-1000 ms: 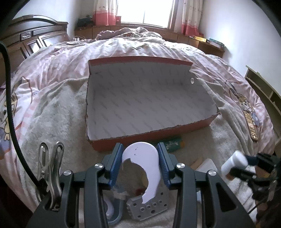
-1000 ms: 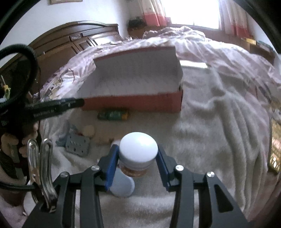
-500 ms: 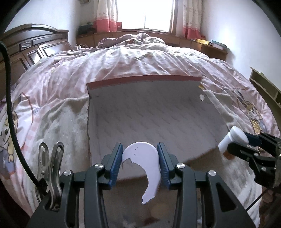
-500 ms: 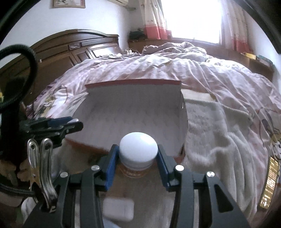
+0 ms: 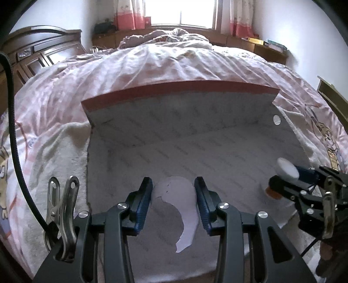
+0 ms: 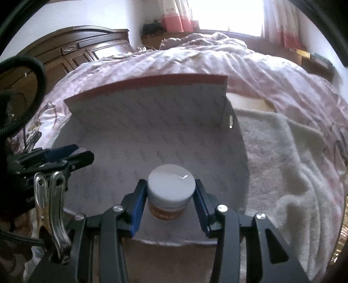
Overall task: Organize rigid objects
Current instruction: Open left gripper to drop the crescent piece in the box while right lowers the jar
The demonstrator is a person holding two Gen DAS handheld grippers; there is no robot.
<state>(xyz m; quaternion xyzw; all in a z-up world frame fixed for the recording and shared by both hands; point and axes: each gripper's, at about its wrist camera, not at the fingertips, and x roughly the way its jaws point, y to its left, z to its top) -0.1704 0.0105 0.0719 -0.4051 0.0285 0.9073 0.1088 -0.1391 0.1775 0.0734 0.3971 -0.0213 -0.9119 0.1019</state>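
Main risk: I open from this height and the jar point(image 6: 170, 191) tips or rolls, or the shard point(image 5: 178, 209) snaps. Left gripper point(image 5: 173, 209) jaws clamp the shard, right gripper point(image 6: 169, 202) jaws clamp the jar by its lid. Both hang over the empty box point(image 5: 174, 104) on the bed point(image 5: 174, 63).

Blown-out window point(image 5: 182, 10) backlights the room (fisheye-bent edges); foreground dim, perhaps slightly soft
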